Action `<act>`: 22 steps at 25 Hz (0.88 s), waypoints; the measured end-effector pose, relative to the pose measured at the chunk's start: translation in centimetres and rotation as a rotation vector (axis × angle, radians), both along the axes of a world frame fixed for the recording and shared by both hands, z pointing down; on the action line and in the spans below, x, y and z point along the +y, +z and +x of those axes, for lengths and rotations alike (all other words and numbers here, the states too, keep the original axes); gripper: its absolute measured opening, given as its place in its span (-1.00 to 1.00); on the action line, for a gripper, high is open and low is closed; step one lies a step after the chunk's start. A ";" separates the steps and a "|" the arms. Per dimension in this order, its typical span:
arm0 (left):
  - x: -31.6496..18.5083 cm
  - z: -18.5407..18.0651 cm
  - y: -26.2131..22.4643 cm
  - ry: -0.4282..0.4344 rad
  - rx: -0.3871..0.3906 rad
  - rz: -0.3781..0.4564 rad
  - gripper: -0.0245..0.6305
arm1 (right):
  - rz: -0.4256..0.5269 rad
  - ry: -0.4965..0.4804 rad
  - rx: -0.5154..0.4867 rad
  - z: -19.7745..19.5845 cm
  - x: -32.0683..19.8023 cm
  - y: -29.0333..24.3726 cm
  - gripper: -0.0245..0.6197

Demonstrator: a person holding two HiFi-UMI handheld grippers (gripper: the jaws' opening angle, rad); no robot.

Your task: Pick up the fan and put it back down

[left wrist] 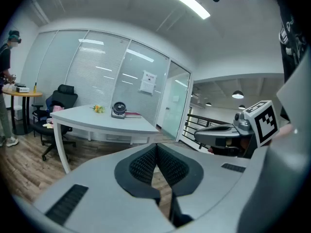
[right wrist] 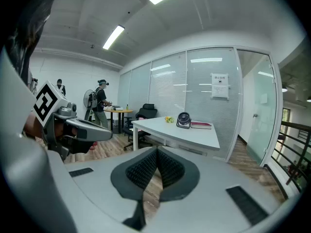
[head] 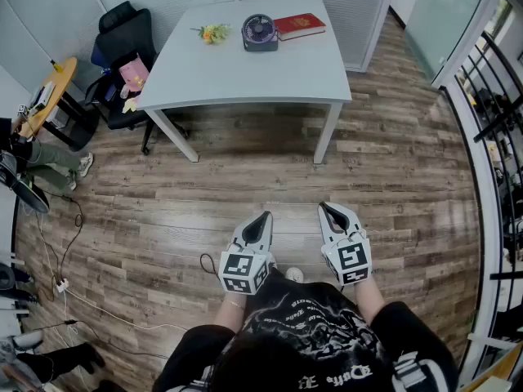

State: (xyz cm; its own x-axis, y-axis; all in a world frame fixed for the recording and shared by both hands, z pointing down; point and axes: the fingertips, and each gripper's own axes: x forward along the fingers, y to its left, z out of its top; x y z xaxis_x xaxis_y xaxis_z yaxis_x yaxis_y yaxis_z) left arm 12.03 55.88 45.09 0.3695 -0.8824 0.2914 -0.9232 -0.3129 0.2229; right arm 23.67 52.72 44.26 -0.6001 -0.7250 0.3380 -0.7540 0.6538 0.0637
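A small dark round fan (head: 260,33) stands upright near the far edge of the white table (head: 237,76); it also shows in the left gripper view as the fan (left wrist: 118,110) and in the right gripper view as the fan (right wrist: 183,120). My left gripper (head: 263,218) and right gripper (head: 327,208) hang side by side over the wooden floor, well short of the table. Both are shut, pads together, with nothing between them. The left gripper's tips (left wrist: 156,148) and the right gripper's tips (right wrist: 157,152) point toward the table.
A red book (head: 299,25) lies right of the fan and a small yellow flower bunch (head: 214,33) to its left. A black office chair (head: 122,55) stands at the table's left end. A person (right wrist: 101,108) stands by a round wooden table (head: 45,96). A black railing (head: 498,137) runs along the right.
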 end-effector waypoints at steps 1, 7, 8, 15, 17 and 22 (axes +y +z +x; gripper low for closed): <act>-0.1 0.1 0.0 -0.002 0.000 0.001 -0.86 | 0.000 -0.003 0.007 0.1 0.0 0.1 -0.90; -0.6 -0.2 0.3 -0.012 -0.003 -0.003 -0.86 | -0.006 -0.014 0.023 -0.2 -0.2 0.5 -0.90; -0.6 -0.3 0.4 -0.017 -0.004 -0.003 -0.86 | -0.007 -0.013 0.021 -0.1 -0.3 0.5 -0.90; -0.8 -1.6 0.3 -0.035 -0.002 0.000 -0.86 | 0.001 0.042 -0.022 0.6 -1.1 0.2 -0.90; -0.8 -1.6 0.3 -0.035 0.007 0.003 -0.86 | -0.002 0.049 -0.041 0.8 -1.2 0.2 -0.90; -0.8 -1.8 0.5 -0.026 0.039 -0.007 -0.86 | -0.014 0.043 -0.056 0.5 -1.0 0.2 -0.90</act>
